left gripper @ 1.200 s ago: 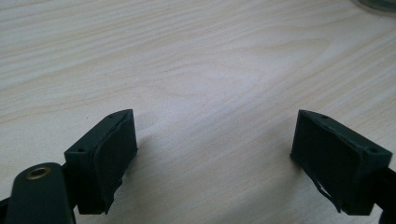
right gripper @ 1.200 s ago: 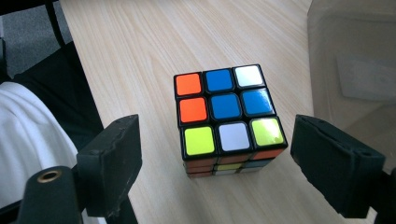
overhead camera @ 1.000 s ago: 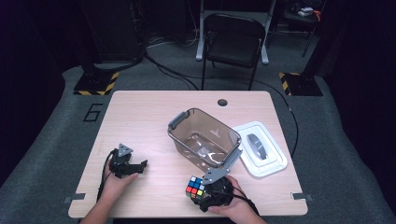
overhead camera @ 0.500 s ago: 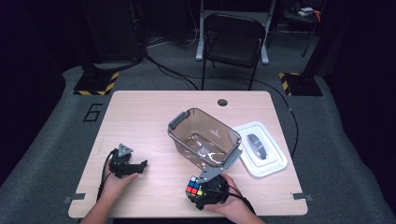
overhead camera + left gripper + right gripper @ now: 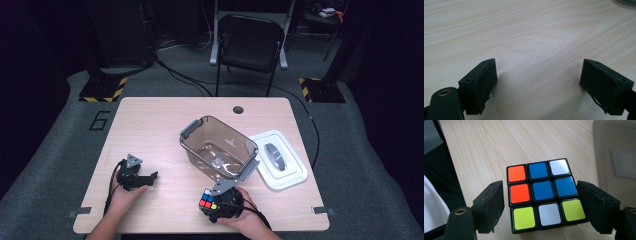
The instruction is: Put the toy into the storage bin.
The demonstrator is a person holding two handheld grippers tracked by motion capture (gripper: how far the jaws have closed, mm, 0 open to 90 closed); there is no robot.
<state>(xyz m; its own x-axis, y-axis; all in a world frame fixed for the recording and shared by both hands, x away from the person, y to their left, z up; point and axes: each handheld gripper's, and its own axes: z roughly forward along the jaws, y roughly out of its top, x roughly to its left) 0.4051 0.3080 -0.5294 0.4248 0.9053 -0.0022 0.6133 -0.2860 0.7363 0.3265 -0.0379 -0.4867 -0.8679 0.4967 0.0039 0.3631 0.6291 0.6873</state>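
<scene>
The right tool (image 5: 540,205) has just been closing around the multicoloured puzzle cube (image 5: 543,192), which sits at the wooden counter's (image 5: 165,115) near edge; centring the pads squarely on opposite faces should prevent twisting.

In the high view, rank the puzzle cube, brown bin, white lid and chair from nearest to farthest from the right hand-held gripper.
1. Puzzle cube, between its jaws.
2. Brown bin, just behind.
3. White lid, right of the bin.
4. Chair, beyond the table.
</scene>
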